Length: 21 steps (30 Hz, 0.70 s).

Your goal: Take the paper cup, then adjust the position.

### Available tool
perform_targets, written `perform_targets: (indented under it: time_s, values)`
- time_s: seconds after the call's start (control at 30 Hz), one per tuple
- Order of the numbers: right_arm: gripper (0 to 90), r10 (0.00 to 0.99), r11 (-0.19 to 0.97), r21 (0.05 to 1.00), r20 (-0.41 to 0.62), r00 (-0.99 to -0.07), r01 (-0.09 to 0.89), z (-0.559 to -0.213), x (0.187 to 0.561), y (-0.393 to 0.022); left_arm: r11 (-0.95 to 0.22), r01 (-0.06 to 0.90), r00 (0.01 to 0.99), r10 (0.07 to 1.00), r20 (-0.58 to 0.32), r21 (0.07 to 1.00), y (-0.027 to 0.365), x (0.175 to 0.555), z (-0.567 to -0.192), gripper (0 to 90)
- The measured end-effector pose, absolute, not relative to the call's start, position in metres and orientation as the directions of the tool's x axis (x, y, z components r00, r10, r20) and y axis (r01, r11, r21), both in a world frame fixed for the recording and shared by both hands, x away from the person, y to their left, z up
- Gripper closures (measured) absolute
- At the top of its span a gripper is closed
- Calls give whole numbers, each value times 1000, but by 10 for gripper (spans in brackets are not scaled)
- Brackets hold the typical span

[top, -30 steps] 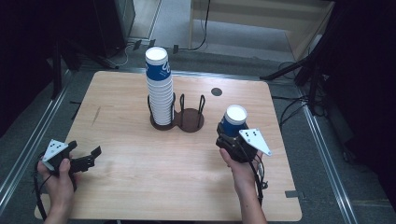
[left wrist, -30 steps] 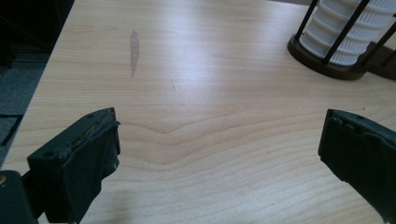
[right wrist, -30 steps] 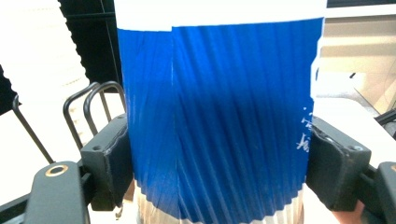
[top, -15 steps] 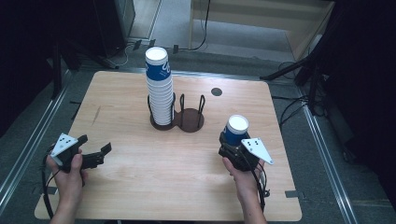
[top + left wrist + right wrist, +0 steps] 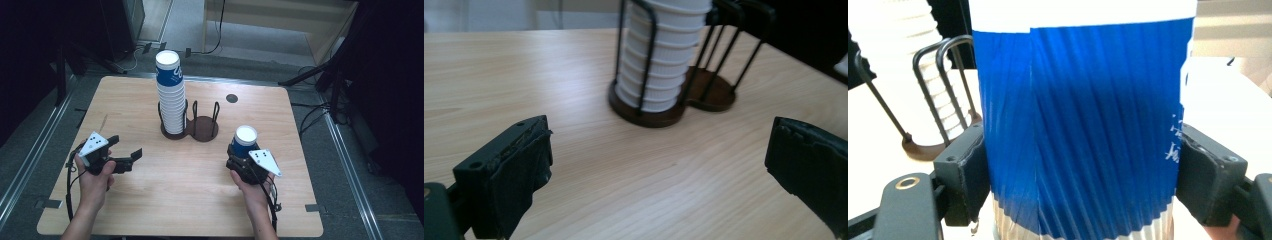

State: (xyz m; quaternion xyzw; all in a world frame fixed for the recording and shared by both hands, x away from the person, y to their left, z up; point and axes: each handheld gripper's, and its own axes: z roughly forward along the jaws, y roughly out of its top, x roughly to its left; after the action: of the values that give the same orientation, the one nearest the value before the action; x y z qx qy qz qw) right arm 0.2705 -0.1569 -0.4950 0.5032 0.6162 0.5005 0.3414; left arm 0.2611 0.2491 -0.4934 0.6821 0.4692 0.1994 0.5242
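Up close, the right gripper has its two black jaws clamped on both sides of a blue ribbed paper cup with a white rim. Behind on the left there's a black wire cup holder with a stack of white cups in it.

Bench surface lies bare along the near edge and between both hands. Obstructions: tall cup stack in the wire holder at centre rear; its right-hand bay stands unoccupied. Bare lanes flank the holder on either side.
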Motion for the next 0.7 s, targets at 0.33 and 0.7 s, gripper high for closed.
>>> perform_targets:
  time_s: [0.33,0.7]
  values:
    - [196,944,88,960,3,-329,264,-507,263,-127,-82,432,608,762,-223,898,213,260,-484,0]
    - [194,922,189,954,-92,-376,230,-515,253,-100,-108,431,635,742,-216,896,196,255,-477,0]
